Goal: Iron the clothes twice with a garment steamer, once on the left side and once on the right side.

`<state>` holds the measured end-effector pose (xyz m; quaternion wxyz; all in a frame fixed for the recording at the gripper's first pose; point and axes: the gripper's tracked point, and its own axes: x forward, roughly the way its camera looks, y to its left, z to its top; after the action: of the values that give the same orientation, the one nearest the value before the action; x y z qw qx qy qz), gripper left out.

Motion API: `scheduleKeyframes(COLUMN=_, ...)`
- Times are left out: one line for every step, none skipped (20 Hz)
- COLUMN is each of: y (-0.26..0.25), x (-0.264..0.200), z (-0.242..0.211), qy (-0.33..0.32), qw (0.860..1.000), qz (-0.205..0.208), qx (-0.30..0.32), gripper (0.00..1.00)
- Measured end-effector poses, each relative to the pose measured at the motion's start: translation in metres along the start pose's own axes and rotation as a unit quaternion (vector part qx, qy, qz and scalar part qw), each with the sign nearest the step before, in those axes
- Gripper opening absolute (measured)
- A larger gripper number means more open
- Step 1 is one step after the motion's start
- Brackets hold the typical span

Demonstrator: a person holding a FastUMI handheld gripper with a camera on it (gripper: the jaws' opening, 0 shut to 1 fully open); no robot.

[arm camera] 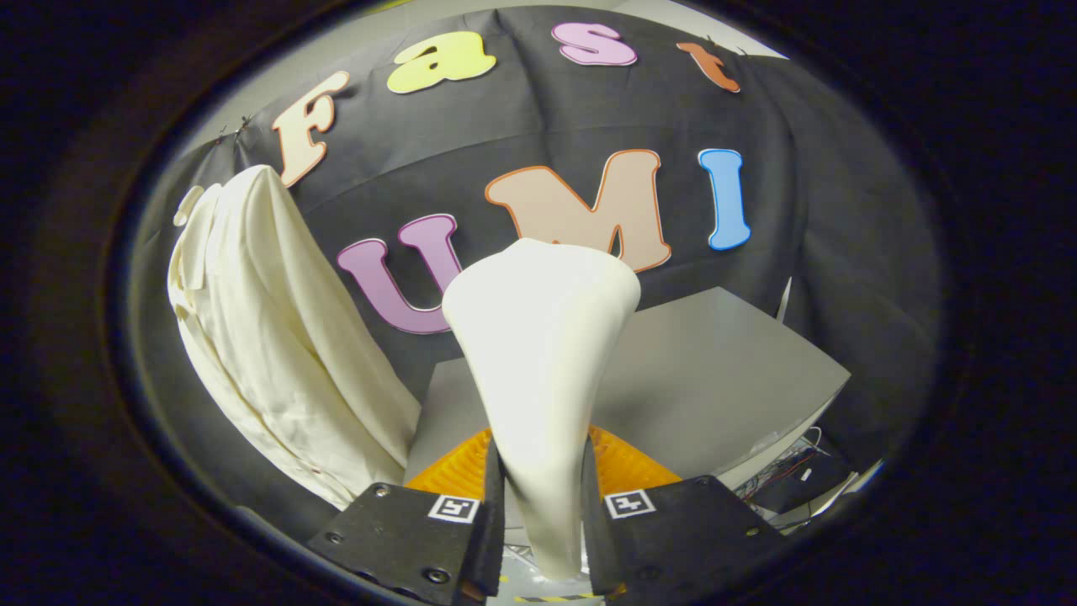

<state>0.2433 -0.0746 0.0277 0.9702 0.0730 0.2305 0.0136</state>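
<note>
My gripper is pinching the garment steamer by its narrow handle: both fingers press on its flanks, one on each side, and the handle runs down between them. From that grip the steamer rises and widens into a broad rounded head that stands just ahead of my fingers, tipped a little towards the booth wall. I cannot see the steam face itself, since the head is turned away from me, so which way the nozzle points is partly a guess; it seems to face forward.

Just beneath the handle, close behind my fingertips, lies an orange ribbed base, and beyond that a grey table runs away towards the wall. Some loose cables trail off the table's far right corner.

The clothes, a pale cream garment, hang against the black cloth well off to the left of the steamer, apart from it and not touched by it. The fabric falls in long soft folds from a point near the top of the wall.

As I judge it, I have the steamer in hand and lifted clear, and no pass on the garment is under way. The next move calls for swinging left and forward until the head meets the fabric, then drawing it along one side of the garment; I must keep my pinch firm, because the smooth tapered handle could slip.
</note>
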Motion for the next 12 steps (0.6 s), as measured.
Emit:
scheduleKeyframes(y=0.01, x=-0.006, z=-0.004, qy=-0.004, qw=1.0, qz=0.004, qx=0.002, gripper=0.4)
scheduleKeyframes(y=0.02, x=-0.012, z=-0.006, qy=-0.007, qw=1.0, qz=0.008, qx=0.0, gripper=0.4)
scheduleKeyframes(y=0.03, x=-0.018, z=-0.01, qy=-0.007, qw=1.0, qz=0.013, qx=0.001, gripper=0.4)
scheduleKeyframes(y=0.041, x=-0.024, z=-0.011, qy=-0.01, qw=1.0, qz=0.019, qx=-0.001, gripper=0.4)
scheduleKeyframes(y=0.052, x=-0.029, z=-0.012, qy=-0.01, qw=1.0, qz=0.022, qx=-0.005, gripper=0.4)
scheduleKeyframes(y=0.062, x=-0.033, z=-0.013, qy=-0.014, qw=1.0, qz=0.026, qx=-0.008, gripper=0.4)
scheduleKeyframes(y=0.072, x=-0.039, z=-0.014, qy=-0.013, qw=0.999, qz=0.029, qx=-0.012, gripper=0.4)
scheduleKeyframes(y=0.083, x=-0.043, z=-0.014, qy=-0.019, qw=0.999, qz=0.034, qx=-0.015, gripper=0.4)
scheduleKeyframes(y=0.094, x=-0.048, z=-0.016, qy=-0.02, qw=0.999, qz=0.038, qx=-0.02, gripper=0.4)
scheduleKeyframes(y=0.105, x=-0.051, z=-0.016, qy=-0.023, qw=0.999, qz=0.043, qx=-0.023, gripper=0.4)
scheduleKeyframes(y=0.117, x=-0.054, z=-0.018, qy=-0.023, qw=0.998, qz=0.049, qx=-0.027, gripper=0.4)
scheduleKeyframes(y=0.128, x=-0.058, z=-0.019, qy=-0.025, qw=0.998, qz=0.053, qx=-0.031, gripper=0.4)
